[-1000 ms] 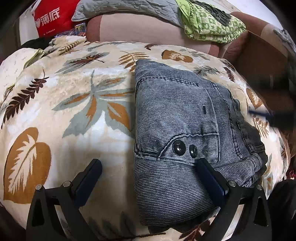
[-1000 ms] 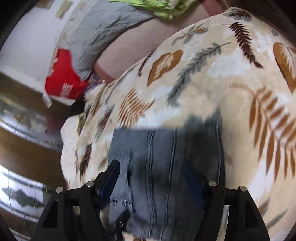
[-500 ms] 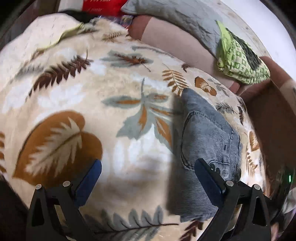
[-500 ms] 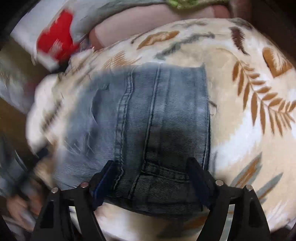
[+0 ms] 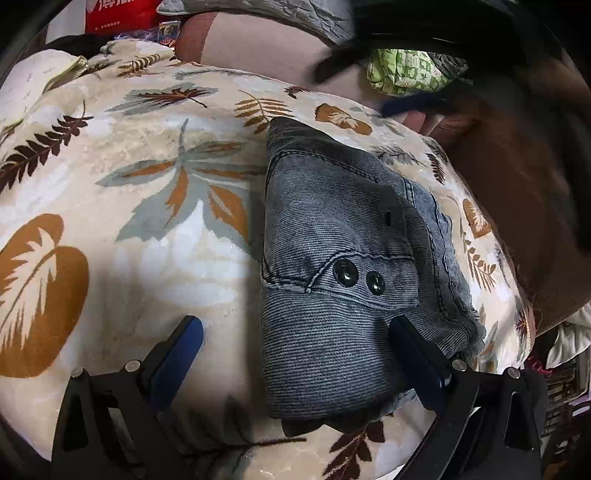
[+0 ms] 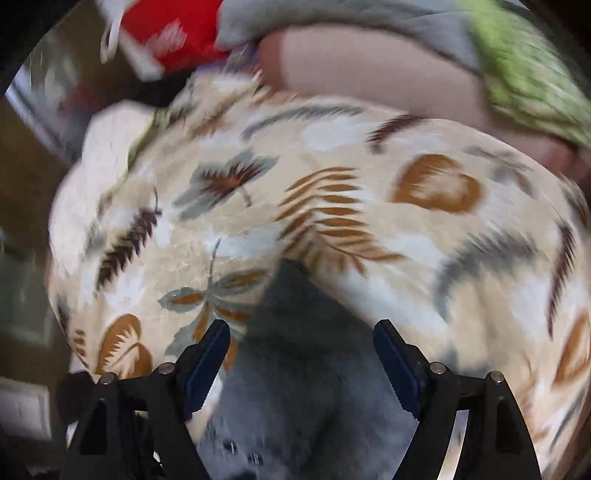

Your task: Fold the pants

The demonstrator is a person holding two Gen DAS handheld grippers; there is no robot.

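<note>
The grey-blue denim pants (image 5: 343, 258) lie folded into a compact bundle on the leaf-patterned blanket (image 5: 129, 206), two dark buttons facing up. My left gripper (image 5: 295, 339) is open just above the near end of the bundle, its right finger (image 5: 417, 358) over the denim, its left finger (image 5: 177, 354) over the blanket. My right gripper (image 6: 301, 350) is open and empty, hovering over the pants (image 6: 306, 387), which show blurred between its fingers. The right gripper shows as a dark blur at the top of the left wrist view.
Behind the blanket (image 6: 332, 206) is a pink-brown sofa back (image 5: 266, 48) with a grey quilt (image 5: 295, 14), a green patterned cloth (image 5: 406, 70) and a red bag (image 5: 118, 14). A brown sofa arm (image 5: 517, 206) rises on the right.
The left gripper swung away left, then came back over the bundle's near end. The right gripper moved fast across the pants and now sits higher, blurred. Both stay open.
</note>
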